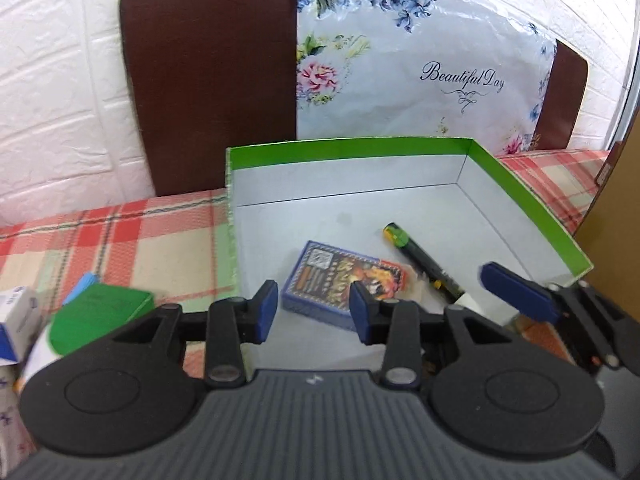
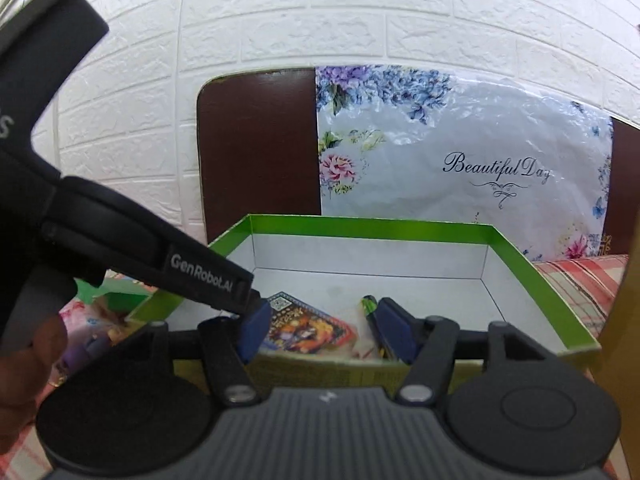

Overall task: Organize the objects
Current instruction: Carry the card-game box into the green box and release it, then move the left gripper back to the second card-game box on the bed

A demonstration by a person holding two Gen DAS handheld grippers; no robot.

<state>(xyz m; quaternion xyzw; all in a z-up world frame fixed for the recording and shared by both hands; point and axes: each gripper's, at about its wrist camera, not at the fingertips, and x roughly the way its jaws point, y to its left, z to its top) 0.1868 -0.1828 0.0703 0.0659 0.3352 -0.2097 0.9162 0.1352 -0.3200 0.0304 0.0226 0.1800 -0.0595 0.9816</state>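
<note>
A green-rimmed open box point(image 1: 520, 184) with a white inside sits on the plaid cloth. Inside lie a blue card pack point(image 1: 324, 276) and a black marker with a green-yellow cap point(image 1: 416, 254). My left gripper point(image 1: 314, 310) is open and empty, its fingers low over the box's near edge, just in front of the card pack. My right gripper point(image 2: 326, 330) is open and empty at the box's near wall point(image 2: 340, 372); the card pack point(image 2: 308, 326) and marker point(image 2: 370, 312) show between its fingers. The left gripper's body point(image 2: 200, 276) crosses the right wrist view.
A green card box point(image 1: 100, 316) and a white-blue box point(image 1: 16, 320) lie left of the open box on the plaid cloth point(image 1: 120, 248). A brown chair back point(image 1: 212, 80) with a floral plastic bag point(image 1: 420, 72) stands behind, against a white brick wall.
</note>
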